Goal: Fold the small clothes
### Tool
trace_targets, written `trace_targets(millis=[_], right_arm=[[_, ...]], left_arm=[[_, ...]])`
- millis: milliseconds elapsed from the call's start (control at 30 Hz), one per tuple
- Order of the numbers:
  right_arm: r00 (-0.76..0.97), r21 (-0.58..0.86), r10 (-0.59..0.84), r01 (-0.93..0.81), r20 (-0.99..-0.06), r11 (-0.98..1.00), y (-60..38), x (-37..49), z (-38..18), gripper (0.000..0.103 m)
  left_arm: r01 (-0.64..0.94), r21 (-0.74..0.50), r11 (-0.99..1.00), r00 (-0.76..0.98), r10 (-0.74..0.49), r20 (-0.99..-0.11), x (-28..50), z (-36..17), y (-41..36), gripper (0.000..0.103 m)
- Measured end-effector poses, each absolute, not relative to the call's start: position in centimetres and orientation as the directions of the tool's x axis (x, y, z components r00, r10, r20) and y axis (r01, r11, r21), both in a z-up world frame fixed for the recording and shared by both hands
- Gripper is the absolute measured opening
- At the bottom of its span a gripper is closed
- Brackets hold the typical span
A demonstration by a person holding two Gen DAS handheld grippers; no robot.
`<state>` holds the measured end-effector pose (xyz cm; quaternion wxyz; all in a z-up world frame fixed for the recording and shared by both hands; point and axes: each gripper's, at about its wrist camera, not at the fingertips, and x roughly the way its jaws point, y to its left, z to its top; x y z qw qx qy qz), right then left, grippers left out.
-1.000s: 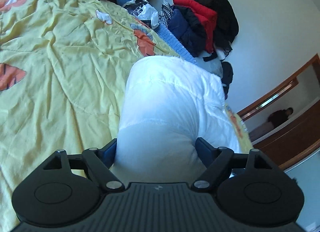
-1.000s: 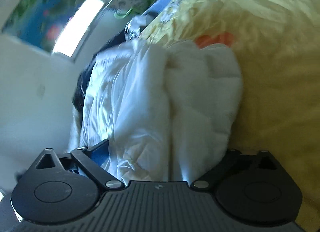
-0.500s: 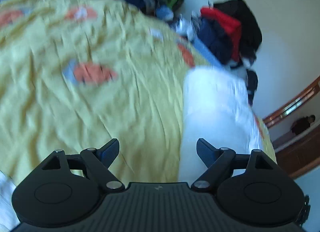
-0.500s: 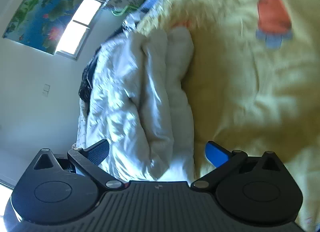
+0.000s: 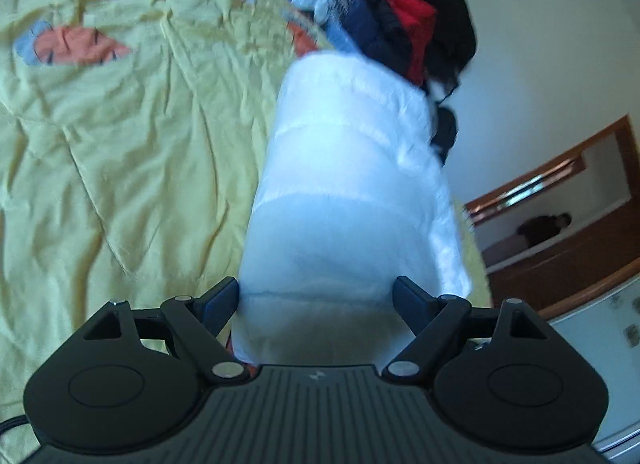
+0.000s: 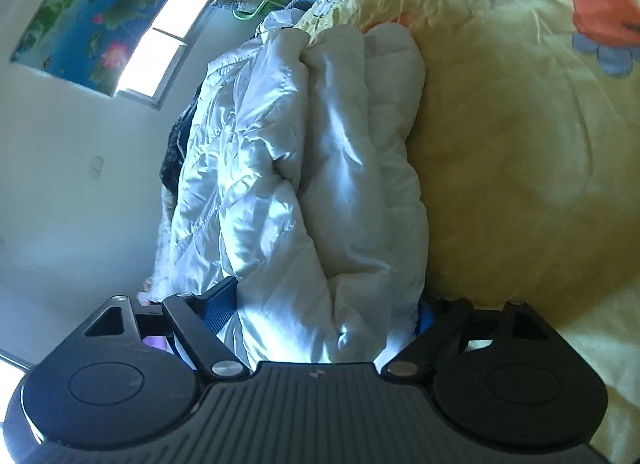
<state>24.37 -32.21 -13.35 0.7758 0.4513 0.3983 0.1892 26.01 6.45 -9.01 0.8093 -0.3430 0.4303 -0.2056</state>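
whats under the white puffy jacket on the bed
The white jacket lies on the yellow bedspread, printed with orange patches. Whatever part of the bedspread sits directly beneath the folded bundle is covered.

I see a bed under a wrinkled yellow quilt [image 5: 132, 152] printed with orange shapes. A folded white puffy jacket [image 5: 352, 192] lies on it, and a heap of dark and red clothes [image 5: 404, 24] sits at its far edge.

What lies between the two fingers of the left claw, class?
The folded white puffy jacket fills the gap between the left claw's fingers, resting on the yellow bedspread. The left wrist view shows this.
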Motion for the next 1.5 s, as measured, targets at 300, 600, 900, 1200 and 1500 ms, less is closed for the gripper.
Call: trace_targets(millis=[300, 600, 900, 1200, 1500], right_arm=[[0.577, 0.824, 0.66, 0.04, -0.48, 0.564, -31.6, 24.0, -12.9, 0.033], [0.537, 0.774, 0.687, -0.096, -0.49, 0.626, -30.3, 19.3, -9.4, 0.03], [0.544, 0.832, 0.701, -0.01, -0.46, 0.554, -30.7, 12.4, -13.6, 0.039], [0.745, 0.763, 0.468, 0.086, -0.476, 0.64, -35.4, 10.4, -8.3, 0.084], [0.827, 0.717, 0.485, -0.152, -0.285, 0.68, -29.7, 21.3, -0.3, 0.098]], left_arm=[[0.063, -0.674, 0.736, 0.506, -0.606, -0.614, 26.7, -8.3, 4.3, 0.044], [0.13, -0.649, 0.75, 0.47, -0.623, -0.626, 22.2, -5.8, 5.7, 0.041], [0.127, -0.57, 0.812, 0.511, -0.547, -0.664, 17.2, -8.6, 5.6, 0.064], [0.127, -0.423, 0.897, 0.727, -0.375, -0.576, 14.9, -1.6, 8.8, 0.08], [0.177, -0.073, 0.982, 0.881, -0.191, -0.433, 22.4, 1.5, -1.9, 0.084]])
